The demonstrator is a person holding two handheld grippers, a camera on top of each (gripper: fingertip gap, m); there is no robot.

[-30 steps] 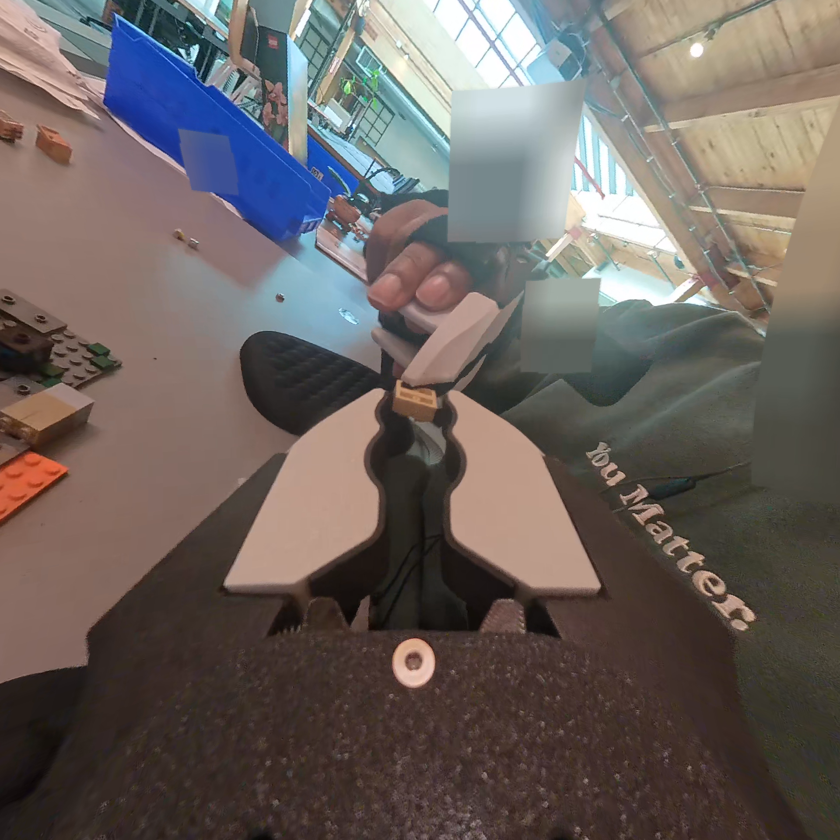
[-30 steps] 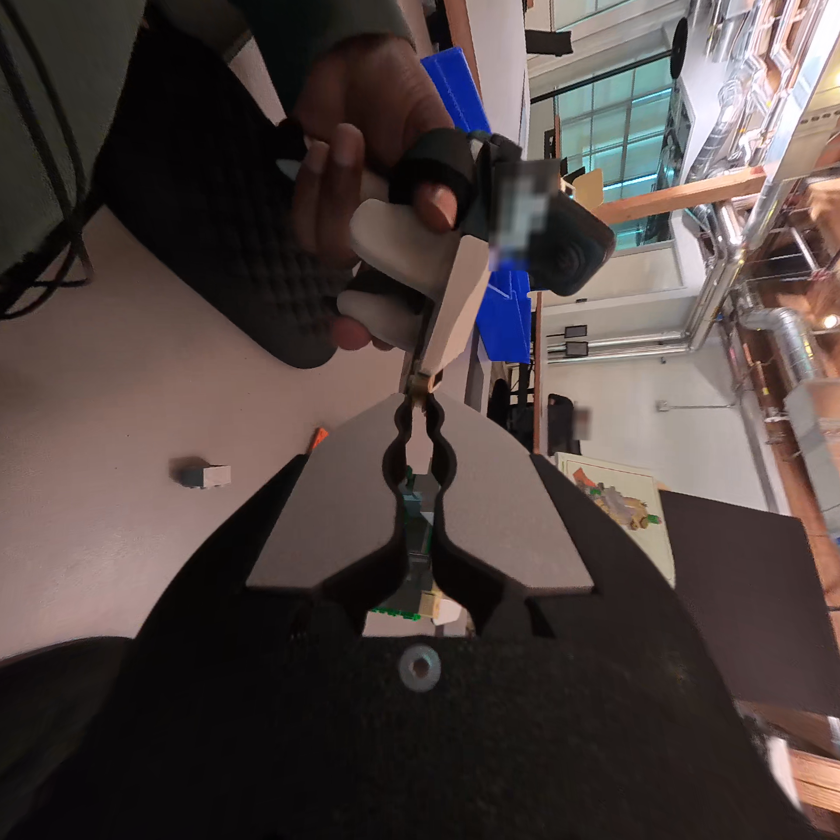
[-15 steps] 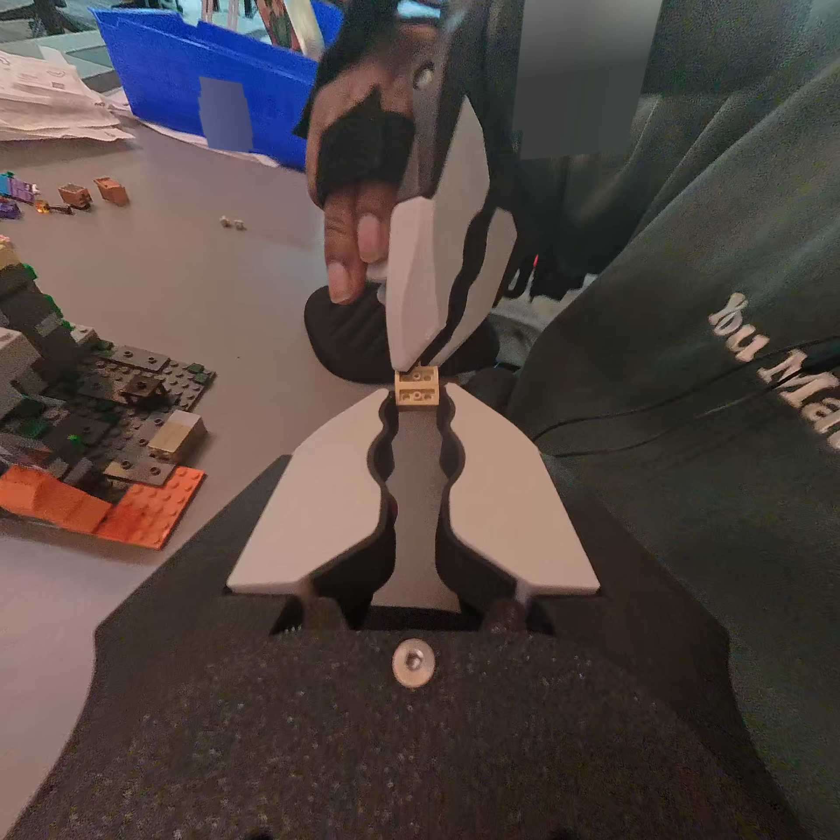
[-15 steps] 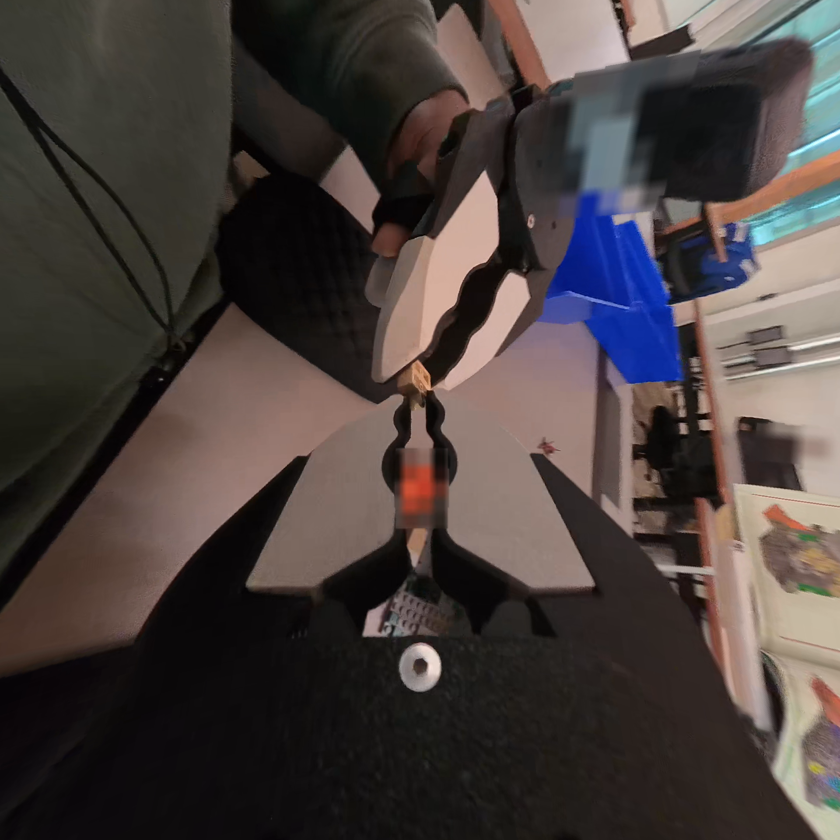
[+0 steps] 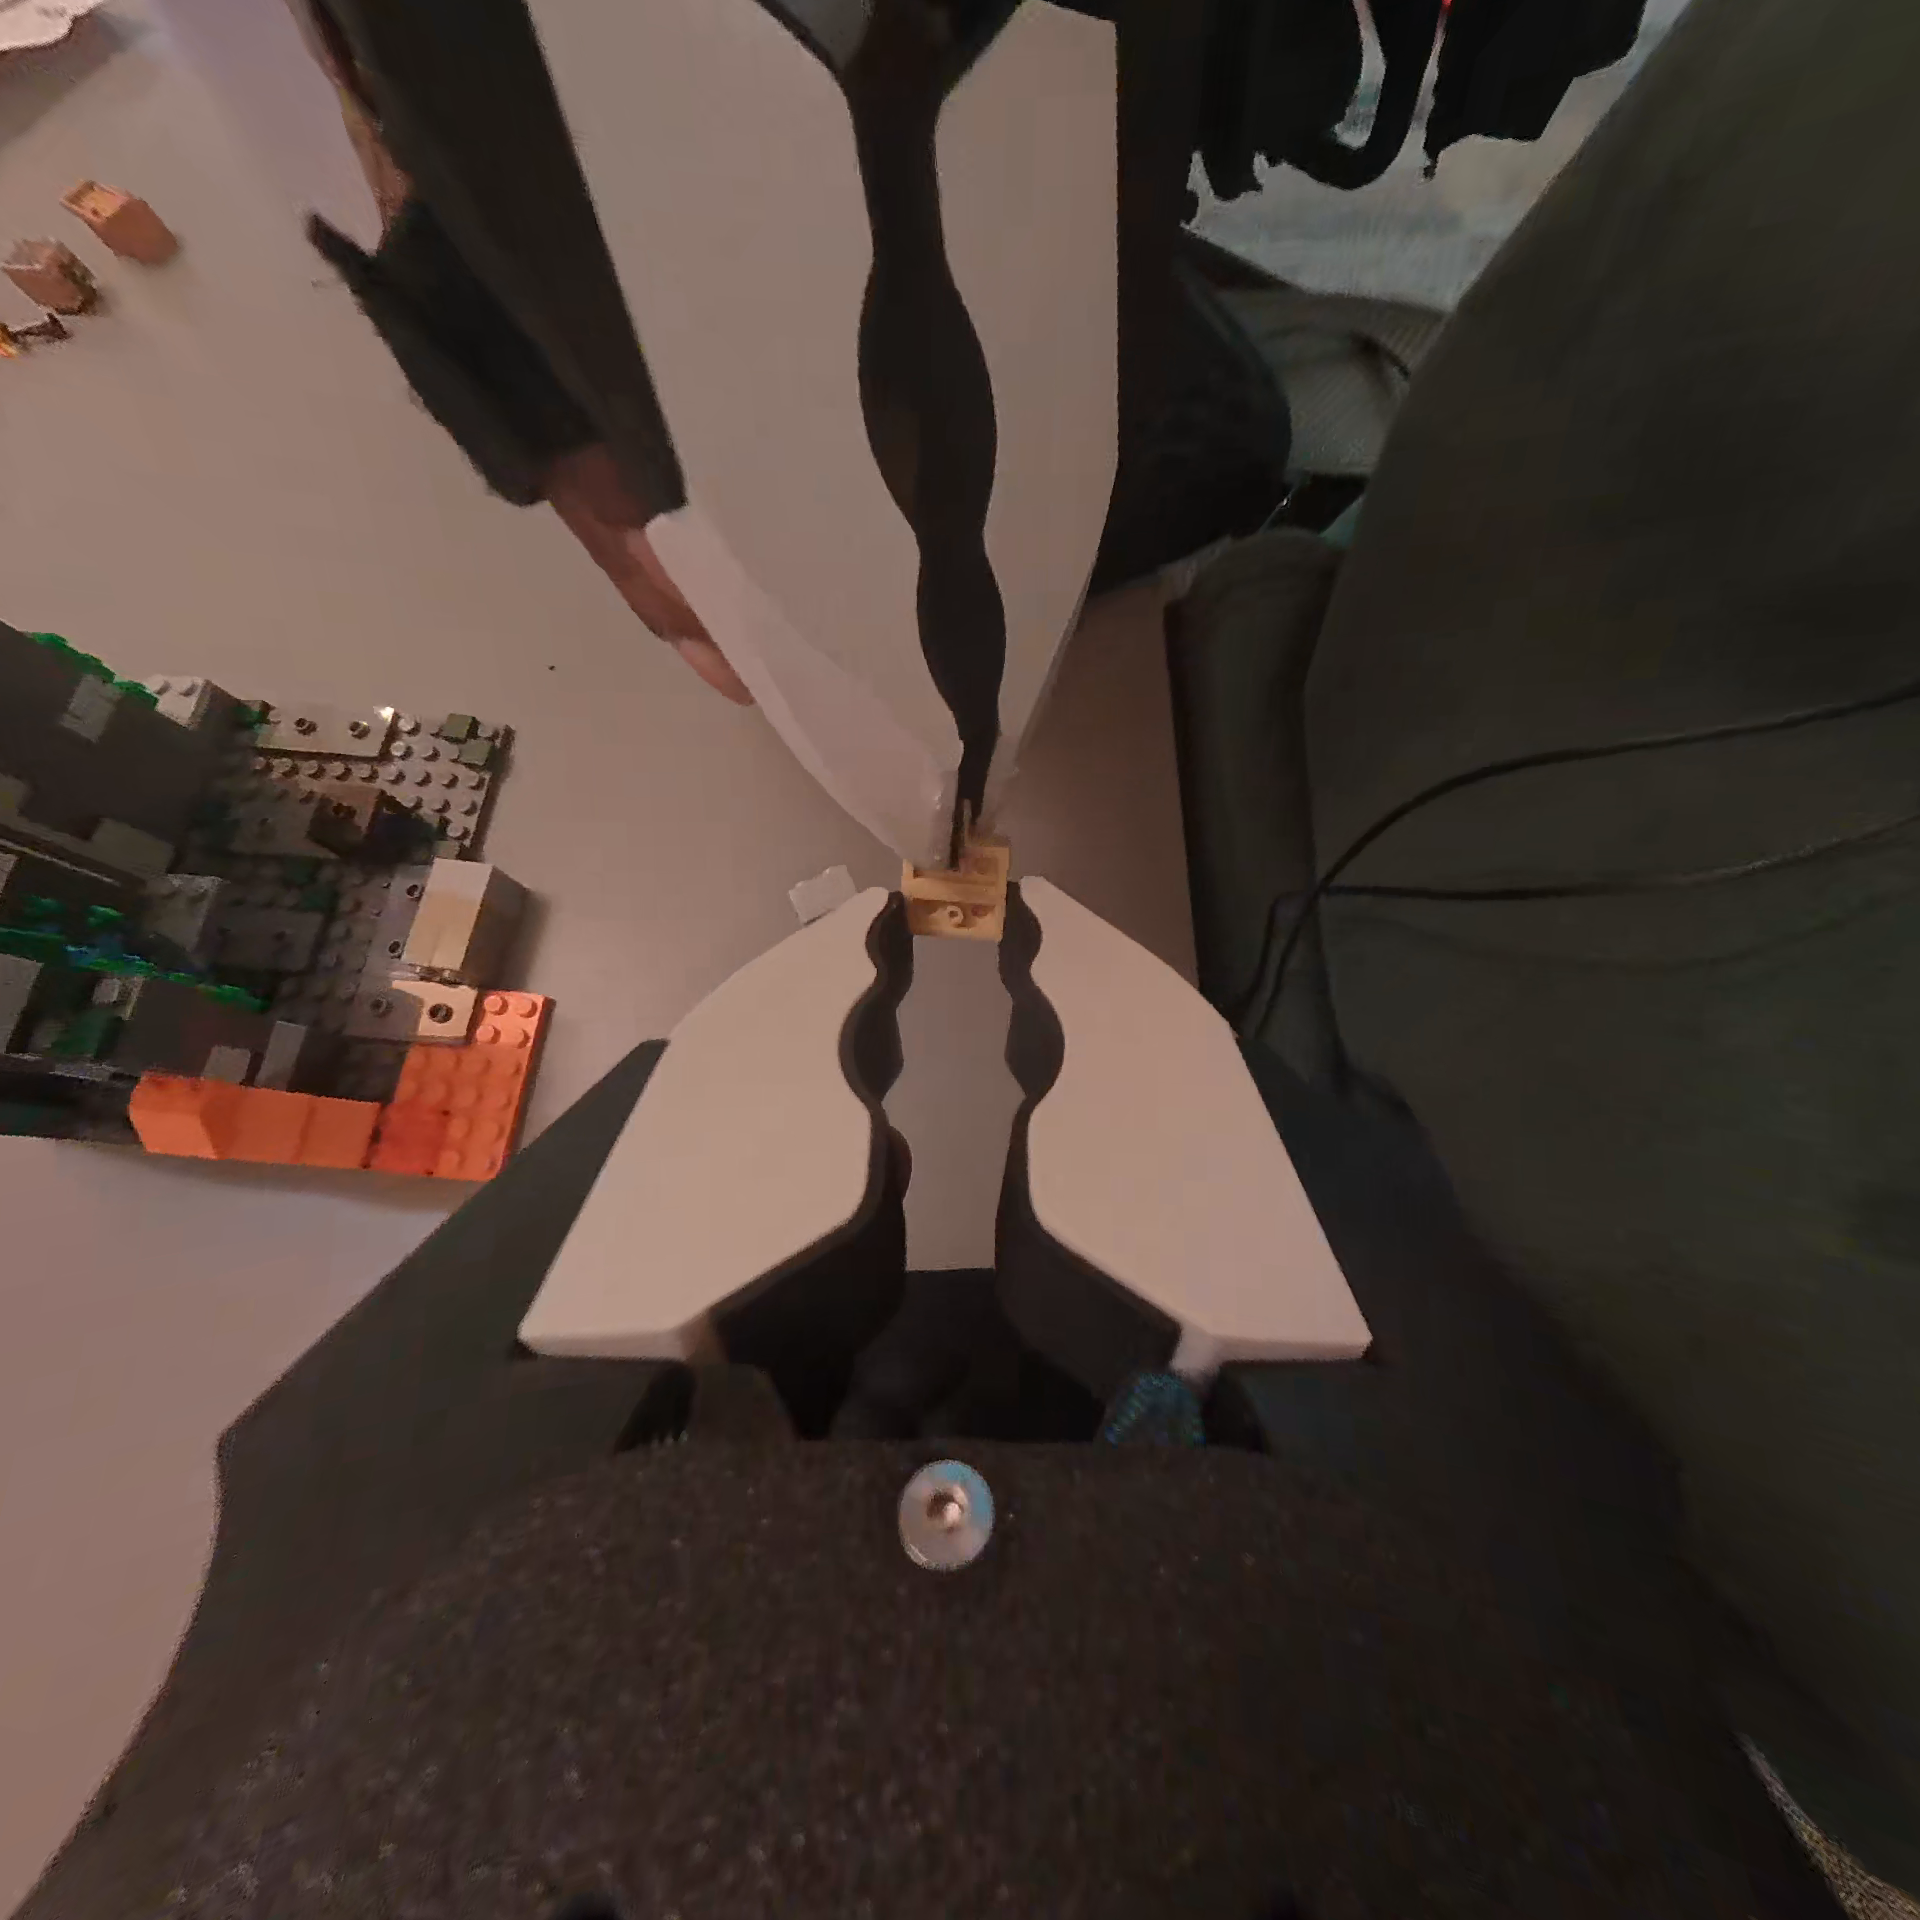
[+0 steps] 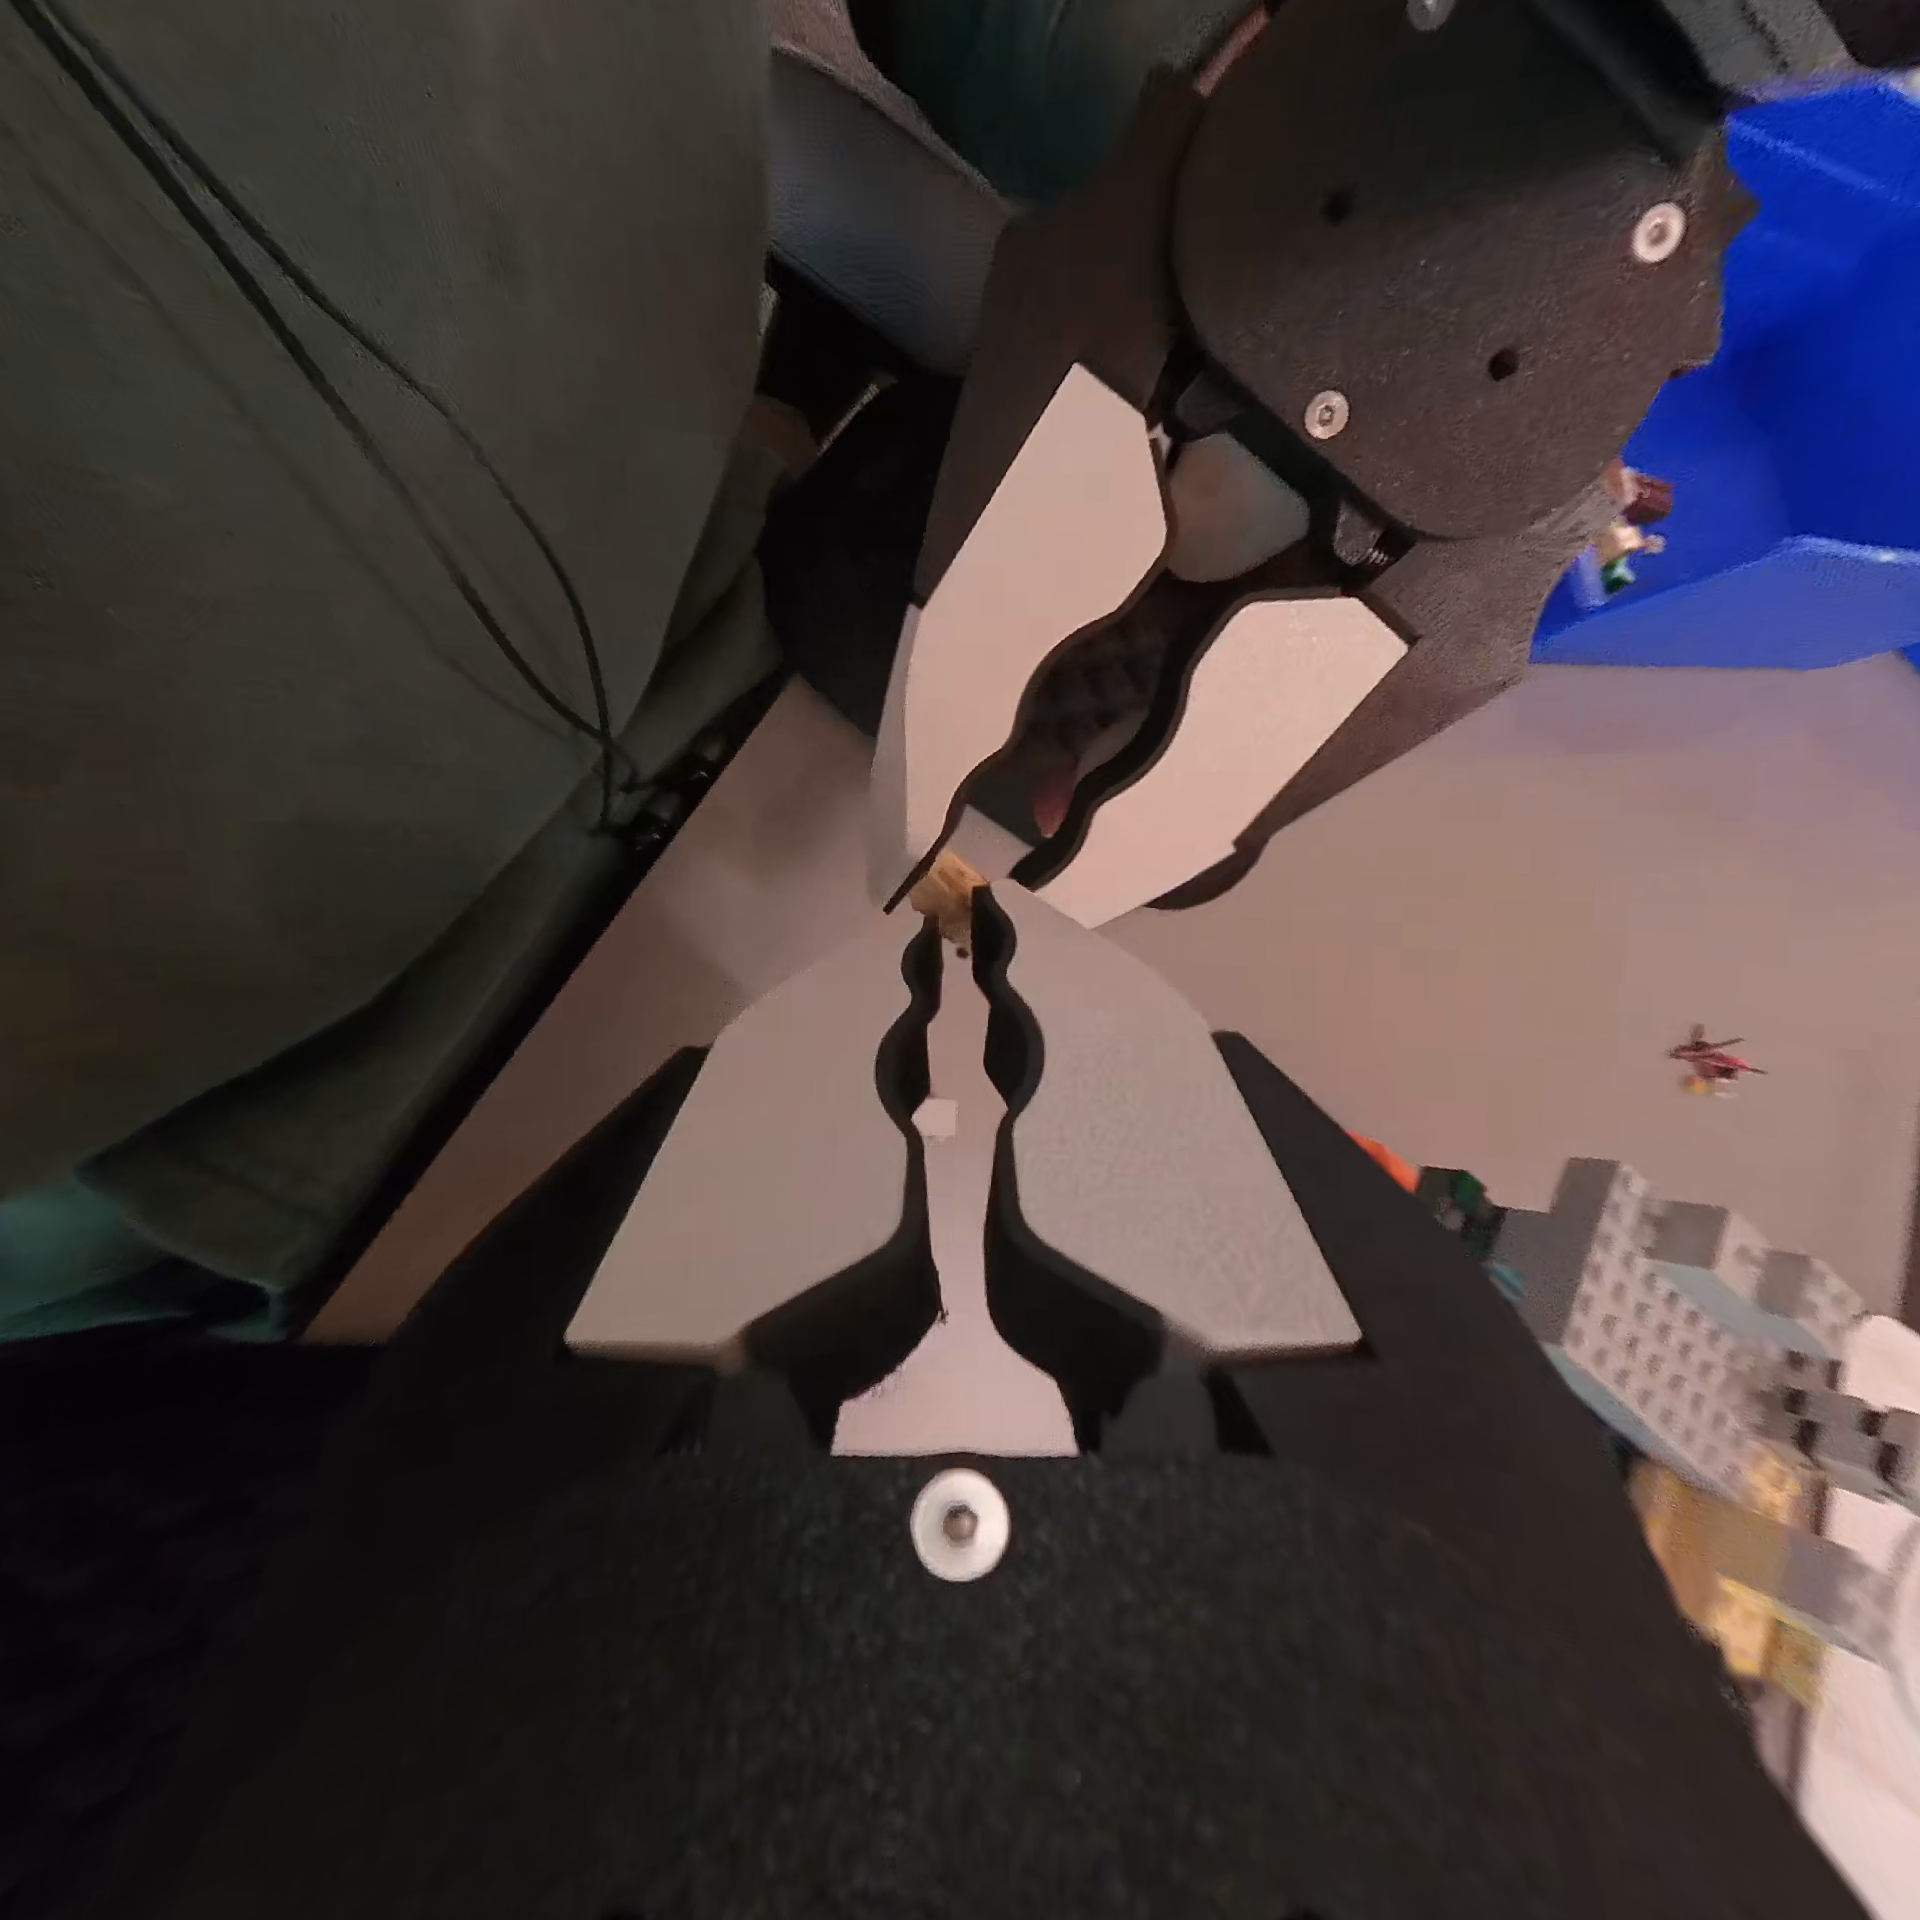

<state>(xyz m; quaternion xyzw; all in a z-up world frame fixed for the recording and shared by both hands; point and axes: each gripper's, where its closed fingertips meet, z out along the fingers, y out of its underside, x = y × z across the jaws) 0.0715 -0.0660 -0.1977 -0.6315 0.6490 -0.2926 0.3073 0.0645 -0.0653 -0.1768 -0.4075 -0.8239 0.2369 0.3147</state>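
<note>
The left gripper (image 5: 954, 902) pinches a tiny tan brick (image 5: 956, 900) at its tips, up above the table (image 5: 260, 540). The right gripper (image 6: 948, 902) nips the same brick from the other side. It looks light, hard and slippery, so hold its flat sides.

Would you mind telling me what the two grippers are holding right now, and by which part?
Both pinch one small tan brick. The left gripper clamps its two sides at the fingertips; the right gripper nips its upper end from the opposite direction.
</note>
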